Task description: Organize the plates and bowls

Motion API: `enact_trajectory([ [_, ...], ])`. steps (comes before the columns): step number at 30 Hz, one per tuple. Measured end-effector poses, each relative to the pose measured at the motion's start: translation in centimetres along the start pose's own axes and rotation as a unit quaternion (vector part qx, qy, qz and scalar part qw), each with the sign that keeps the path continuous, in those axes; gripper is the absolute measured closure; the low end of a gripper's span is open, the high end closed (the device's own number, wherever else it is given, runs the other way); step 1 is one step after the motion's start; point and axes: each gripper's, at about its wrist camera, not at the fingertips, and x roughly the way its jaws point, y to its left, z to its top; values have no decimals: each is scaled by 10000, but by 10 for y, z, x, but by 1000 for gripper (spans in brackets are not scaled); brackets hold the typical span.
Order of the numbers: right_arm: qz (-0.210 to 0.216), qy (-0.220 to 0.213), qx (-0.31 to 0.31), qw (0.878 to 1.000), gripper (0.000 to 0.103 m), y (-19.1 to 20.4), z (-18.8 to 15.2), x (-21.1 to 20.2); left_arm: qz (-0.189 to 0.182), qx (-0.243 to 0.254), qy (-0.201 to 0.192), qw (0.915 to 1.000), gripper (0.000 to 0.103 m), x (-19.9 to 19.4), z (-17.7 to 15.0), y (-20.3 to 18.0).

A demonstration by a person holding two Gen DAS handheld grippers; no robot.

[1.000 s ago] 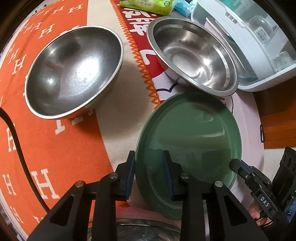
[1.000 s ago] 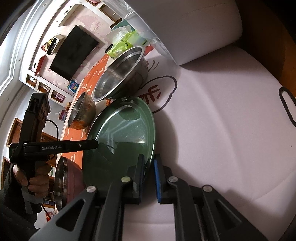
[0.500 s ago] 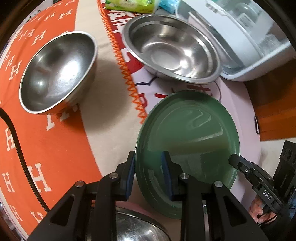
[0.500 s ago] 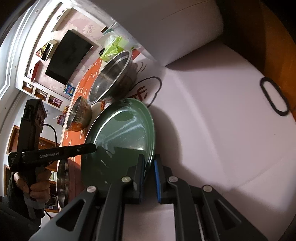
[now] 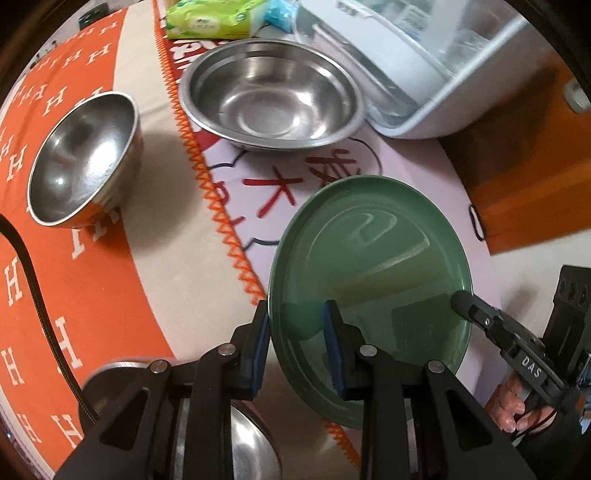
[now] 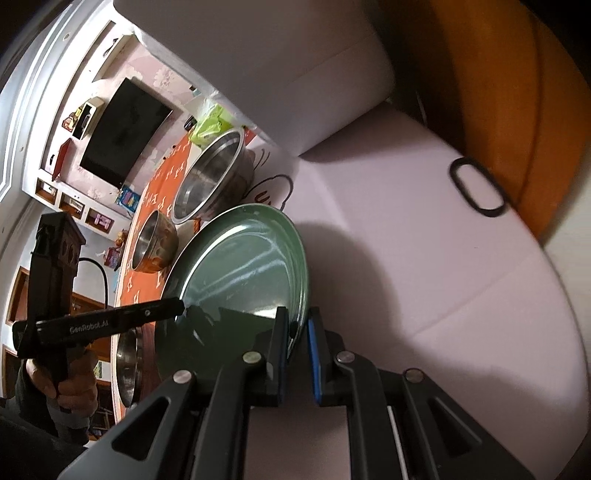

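Observation:
A green plate (image 5: 369,258) hangs tilted above the cloth, held at two sides. My left gripper (image 5: 295,332) is shut on its near left rim. My right gripper (image 6: 297,332) is shut on the opposite rim, and its tip (image 5: 461,301) shows at the plate's right edge in the left wrist view. A wide steel bowl (image 5: 273,96) stands beyond the plate. A deeper steel bowl (image 5: 81,158) sits to the left on the orange blanket. A third steel bowl (image 5: 240,443) lies under my left gripper, mostly hidden. The plate (image 6: 247,266) and both far bowls also show in the right wrist view.
A white appliance (image 5: 406,74) stands behind the wide bowl, with a green tissue pack (image 5: 210,22) beside it. An orange H-patterned blanket (image 5: 74,295) covers the left side and a pale printed cloth (image 5: 229,206) the middle. A black hair tie (image 6: 476,188) lies near the wooden edge.
Both grippers have carried the green plate up and back from the wide steel bowl. Red printed characters now show between plate and bowl. The grips are unchanged.

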Motion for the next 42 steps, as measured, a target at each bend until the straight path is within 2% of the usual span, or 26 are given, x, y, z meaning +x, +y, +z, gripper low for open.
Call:
enact_trajectory([
  [6,-120,-155,-28,9998,93,-2,-8,-22,-83,168,-90,9998,77,-12,-21,-18],
  [19,-225,-170,-629,9976,93,22,-40,-64,-204,293,-530,9980,77,-60,-94,-26],
  [31,34,-407,-1192,9920,93,62,-69,-91,-260,-66,-1097,9936,77,-106,-166,-8],
  [42,317,-223,-1789,9831,92,111,-106,-93,-212,-556,-1573,9858,77,-147,-228,32],
])
